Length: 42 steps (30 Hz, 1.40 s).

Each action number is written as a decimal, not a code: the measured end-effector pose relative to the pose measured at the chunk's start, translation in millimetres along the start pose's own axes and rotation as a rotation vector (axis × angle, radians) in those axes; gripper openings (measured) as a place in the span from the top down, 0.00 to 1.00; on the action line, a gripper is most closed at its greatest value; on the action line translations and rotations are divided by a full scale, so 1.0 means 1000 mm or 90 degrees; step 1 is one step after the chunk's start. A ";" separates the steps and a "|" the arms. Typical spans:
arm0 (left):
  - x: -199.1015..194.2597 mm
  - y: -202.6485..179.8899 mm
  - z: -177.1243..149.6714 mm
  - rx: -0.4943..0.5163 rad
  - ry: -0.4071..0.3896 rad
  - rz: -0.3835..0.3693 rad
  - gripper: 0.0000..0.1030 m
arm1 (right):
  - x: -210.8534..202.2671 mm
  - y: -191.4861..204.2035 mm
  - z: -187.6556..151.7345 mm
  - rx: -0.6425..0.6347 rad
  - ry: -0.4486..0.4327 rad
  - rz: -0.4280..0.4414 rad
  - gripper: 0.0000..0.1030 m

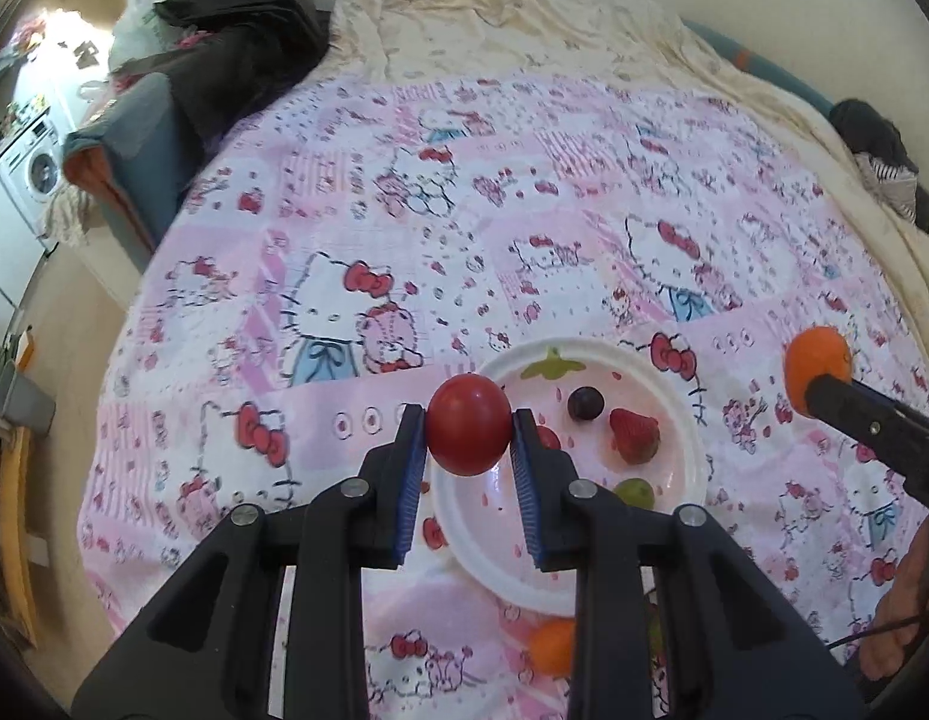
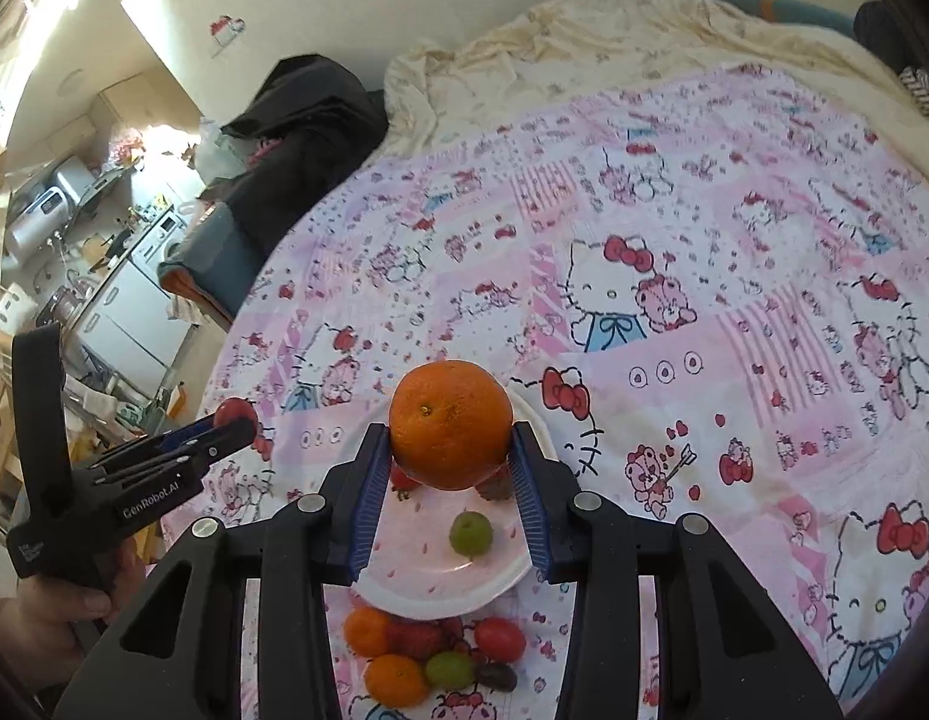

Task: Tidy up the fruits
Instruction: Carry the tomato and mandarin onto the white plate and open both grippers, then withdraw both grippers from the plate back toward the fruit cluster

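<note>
The left gripper (image 1: 469, 438) is clenching a red tomato (image 1: 469, 432) between its blue pads (image 1: 409, 480), holding it in the air over the near-left rim of the white plate (image 1: 701, 450), which is lying on the pink cartoon-print sheet (image 1: 344, 228) that is covering the bed, toward its near edge. On the plate, going left to right in the left wrist view, a dark grape (image 1: 585, 402) is sitting toward the far side, a strawberry (image 1: 634, 435) is lying just beside it, and a green grape (image 1: 635, 492) is resting nearer the near-right rim, partly hidden behind the gripper's finger. A small orange fruit (image 1: 553, 645) is lying on the sheet just off the plate's near rim. The right gripper (image 2: 451, 432) is grasping an orange (image 2: 451, 423) at its two sides, holding it above the far half of the plate, so the strawberry and the dark grape are mostly hidden under it in the right wrist view, while the green grape is showing clear between the fingers. Between the plate's near rim and the bed's near edge a loose cluster of fruit is lying on the sheet: two small oranges, a strawberry, a small tomato (image 2: 500, 639), a green grape and a dark grape, touching or just beside one another. At the bed's far edge a crumpled cream blanket (image 2: 614, 42) is lying, and dark clothing (image 2: 308, 120) is piled at the far-left corner.
</note>
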State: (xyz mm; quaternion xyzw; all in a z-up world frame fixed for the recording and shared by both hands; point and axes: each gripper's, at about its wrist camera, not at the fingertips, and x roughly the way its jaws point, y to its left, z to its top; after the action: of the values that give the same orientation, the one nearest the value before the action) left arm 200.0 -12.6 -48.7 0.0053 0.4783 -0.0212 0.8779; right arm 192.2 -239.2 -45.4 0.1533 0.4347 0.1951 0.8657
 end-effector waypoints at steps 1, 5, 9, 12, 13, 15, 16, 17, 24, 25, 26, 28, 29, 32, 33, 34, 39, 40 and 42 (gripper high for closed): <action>0.009 -0.003 0.000 0.008 0.008 -0.002 0.76 | 0.006 -0.002 0.001 0.001 0.010 0.000 0.59; 0.035 -0.004 0.000 0.011 0.025 0.002 0.76 | 0.037 -0.009 0.003 0.006 0.057 -0.003 0.59; 0.057 0.004 -0.006 -0.018 0.046 0.002 0.76 | 0.068 -0.011 -0.004 0.000 0.113 -0.017 0.59; 0.073 0.005 -0.014 -0.016 0.075 0.003 0.76 | 0.085 -0.013 -0.015 0.003 0.157 -0.022 0.59; 0.078 0.005 -0.017 -0.016 0.083 0.005 0.76 | 0.089 -0.014 -0.019 0.005 0.171 -0.025 0.59; 0.082 0.005 -0.020 -0.022 0.093 0.000 0.76 | 0.095 -0.016 -0.024 0.005 0.191 -0.032 0.59; 0.084 0.004 -0.021 -0.021 0.095 -0.003 0.76 | 0.097 -0.017 -0.026 0.005 0.200 -0.037 0.59; 0.085 0.003 -0.022 -0.018 0.096 -0.003 0.76 | 0.099 -0.018 -0.028 0.007 0.206 -0.041 0.59; 0.086 0.000 -0.024 -0.007 0.098 -0.004 0.76 | 0.107 -0.029 -0.033 0.030 0.231 -0.048 0.58; 0.086 0.000 -0.024 -0.009 0.099 -0.003 0.76 | 0.107 -0.029 -0.033 0.032 0.232 -0.047 0.57; 0.086 0.000 -0.024 -0.010 0.100 -0.001 0.76 | 0.107 -0.029 -0.033 0.032 0.231 -0.048 0.57; 0.087 0.001 -0.025 -0.013 0.103 -0.001 0.75 | 0.108 -0.028 -0.033 0.030 0.230 -0.050 0.57; 0.087 0.002 -0.025 -0.014 0.106 -0.003 0.75 | 0.108 -0.027 -0.033 0.030 0.230 -0.050 0.57; 0.089 0.000 -0.027 -0.012 0.122 -0.005 0.74 | 0.106 -0.028 -0.031 0.035 0.223 -0.047 0.56; 0.089 -0.001 -0.027 -0.010 0.126 -0.006 0.64 | 0.105 -0.029 -0.030 0.039 0.222 -0.043 0.54; 0.087 -0.003 -0.027 -0.008 0.123 -0.013 0.57 | 0.104 -0.029 -0.029 0.042 0.221 -0.040 0.49; 0.072 -0.010 -0.024 0.005 0.080 -0.008 0.22 | 0.097 -0.024 -0.023 0.041 0.194 -0.010 0.28; 0.069 -0.012 -0.023 0.013 0.075 -0.002 0.22 | 0.095 -0.023 -0.022 0.043 0.187 -0.008 0.26; 0.065 -0.015 -0.022 0.033 0.058 0.015 0.22 | 0.090 -0.024 -0.019 0.050 0.173 -0.006 0.21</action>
State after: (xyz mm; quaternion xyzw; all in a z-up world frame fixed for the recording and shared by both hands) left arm 216.0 -28.5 -114.7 0.0344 0.5168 -0.0231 0.8551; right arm 231.2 -216.0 -129.1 0.1572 0.5556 0.1928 0.7933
